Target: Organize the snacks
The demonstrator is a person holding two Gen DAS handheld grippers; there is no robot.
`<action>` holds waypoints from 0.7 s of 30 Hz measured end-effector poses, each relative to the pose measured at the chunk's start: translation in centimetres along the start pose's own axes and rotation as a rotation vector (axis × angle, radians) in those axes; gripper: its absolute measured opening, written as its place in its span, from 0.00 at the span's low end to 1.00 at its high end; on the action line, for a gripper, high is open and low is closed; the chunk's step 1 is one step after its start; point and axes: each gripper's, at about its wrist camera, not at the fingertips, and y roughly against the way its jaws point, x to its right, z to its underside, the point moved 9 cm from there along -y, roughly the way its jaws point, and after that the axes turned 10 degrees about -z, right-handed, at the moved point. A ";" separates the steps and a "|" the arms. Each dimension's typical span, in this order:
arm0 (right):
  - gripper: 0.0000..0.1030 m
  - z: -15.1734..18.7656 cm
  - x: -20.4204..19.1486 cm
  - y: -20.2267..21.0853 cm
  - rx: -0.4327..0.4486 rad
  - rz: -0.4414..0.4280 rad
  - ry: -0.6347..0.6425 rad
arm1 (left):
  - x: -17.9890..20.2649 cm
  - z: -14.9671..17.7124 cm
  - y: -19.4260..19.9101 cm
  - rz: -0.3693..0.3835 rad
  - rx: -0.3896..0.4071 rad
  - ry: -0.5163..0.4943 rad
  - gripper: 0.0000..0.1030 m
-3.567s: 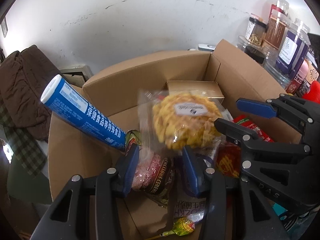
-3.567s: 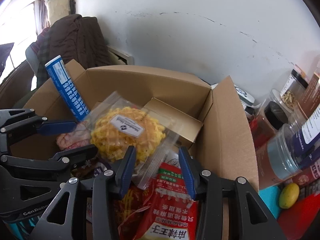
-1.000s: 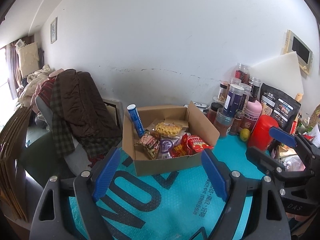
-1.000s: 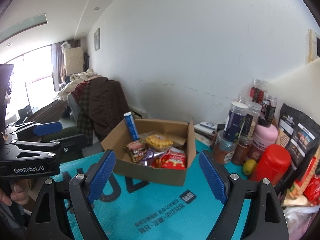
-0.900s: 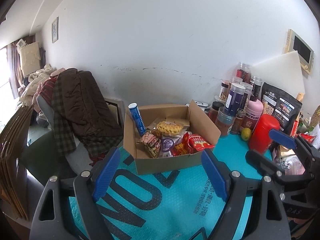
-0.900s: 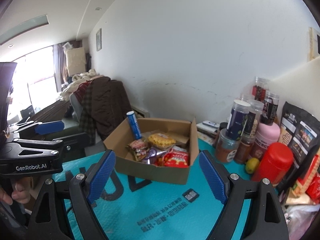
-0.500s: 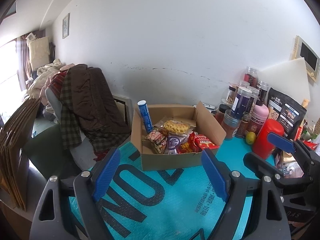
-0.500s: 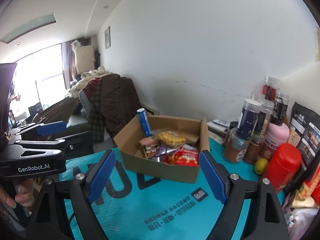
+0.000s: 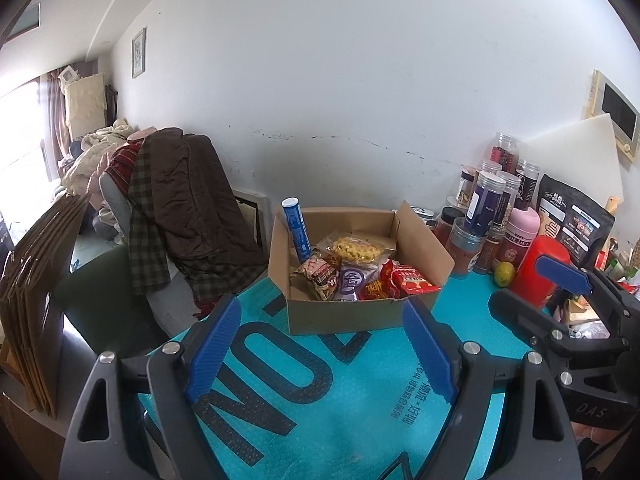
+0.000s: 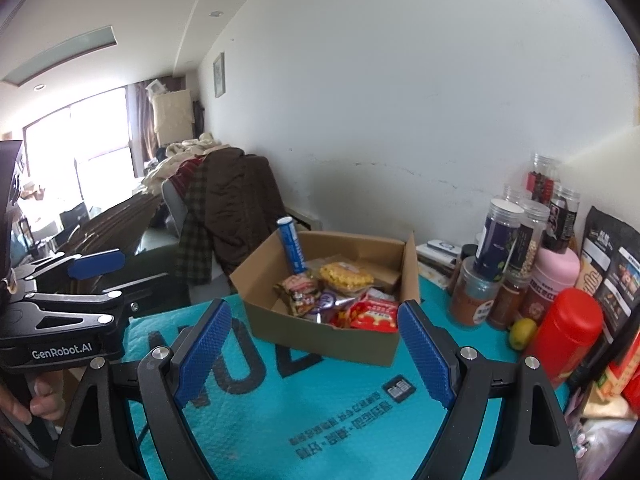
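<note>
An open cardboard box (image 9: 344, 316) (image 10: 320, 338) stands on the teal mat, filled with snack packets. A blue tube (image 9: 295, 229) (image 10: 291, 250) leans upright in its back left corner. Inside lie a yellow snack bag (image 9: 356, 250) (image 10: 346, 274), a red packet (image 9: 412, 282) (image 10: 376, 314) and a purple one (image 9: 350, 280). My left gripper (image 9: 320, 338) hangs open and empty in front of the box, well short of it. The right gripper (image 10: 314, 342) is likewise open and empty, also seen from the left wrist at the right (image 9: 560, 280).
Several jars (image 9: 484, 204) (image 10: 496, 240), a pink bottle (image 10: 554, 280), a red canister (image 9: 536, 268) (image 10: 568, 332), a lemon (image 10: 522, 332) and black bags (image 9: 576, 220) crowd the right. A chair with a brown coat (image 9: 180, 204) stands left. A hand (image 10: 44, 400) holds the left gripper's handle.
Since 3.6 seconds ago both grippers pulled back out of the box to a distance. Over the last second the views drifted slightly, the box sliding right in both.
</note>
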 end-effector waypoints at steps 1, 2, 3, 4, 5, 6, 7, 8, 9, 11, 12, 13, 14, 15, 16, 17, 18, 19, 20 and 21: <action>0.84 0.0 0.0 0.1 0.002 0.000 -0.001 | 0.0 0.1 0.0 0.000 -0.001 0.001 0.81; 0.84 -0.1 0.0 0.1 0.003 0.000 -0.001 | 0.0 0.1 0.1 0.001 -0.001 0.002 0.81; 0.84 -0.1 0.0 0.1 0.002 0.001 0.000 | 0.0 0.1 0.1 0.002 -0.003 0.003 0.81; 0.84 0.0 0.1 0.1 0.000 0.003 -0.001 | 0.0 0.2 0.1 0.003 -0.004 0.003 0.81; 0.84 0.0 0.1 0.1 -0.001 0.003 -0.004 | 0.0 0.2 0.1 0.003 -0.004 0.003 0.81; 0.84 0.1 0.1 0.1 -0.003 0.003 -0.006 | 0.0 0.2 0.1 0.001 -0.005 0.003 0.81; 0.84 0.1 0.2 0.1 -0.006 0.003 -0.009 | 0.0 0.3 0.1 -0.001 -0.006 0.002 0.81; 0.84 0.2 0.2 0.1 -0.008 0.004 -0.012 | 0.0 0.3 0.1 0.000 -0.009 0.002 0.81; 0.84 0.2 0.2 0.1 -0.009 0.005 -0.013 | 0.0 0.3 0.0 0.000 -0.012 0.002 0.81; 0.84 0.1 0.1 0.1 -0.007 0.003 -0.011 | 0.0 0.4 0.0 -0.003 -0.013 0.004 0.81; 0.84 0.1 0.1 0.1 -0.006 0.002 -0.010 | 0.0 0.5 0.0 -0.003 -0.014 0.001 0.81; 0.84 0.1 0.1 0.1 -0.005 0.001 -0.009 | 0.0 0.5 0.0 -0.002 -0.015 0.001 0.81; 0.84 0.0 0.1 0.2 -0.004 0.002 -0.008 | 0.0 0.6 0.0 -0.001 -0.017 0.002 0.81; 0.84 0.0 0.0 0.2 -0.003 0.003 -0.008 | 0.0 0.6 0.0 0.001 -0.017 0.003 0.81; 0.84 0.1 0.0 0.3 -0.003 0.003 -0.007 | 0.0 0.6 0.1 0.001 -0.017 0.004 0.81; 0.84 0.1 0.0 0.3 -0.004 0.004 -0.006 | 0.0 0.7 0.1 0.002 -0.018 0.003 0.81; 0.84 0.1 -0.1 0.3 -0.003 0.004 -0.005 | 0.0 0.7 0.1 0.003 -0.018 0.002 0.81; 0.84 0.1 0.0 0.4 -0.003 0.007 -0.002 | 0.0 0.7 0.1 0.004 -0.020 0.001 0.81; 0.84 0.1 0.0 0.4 -0.004 0.010 -0.001 | 0.1 0.6 0.1 0.007 -0.020 0.000 0.81; 0.84 0.0 0.0 0.5 -0.004 0.013 -0.002 | 0.1 0.6 0.0 0.008 -0.020 -0.002 0.81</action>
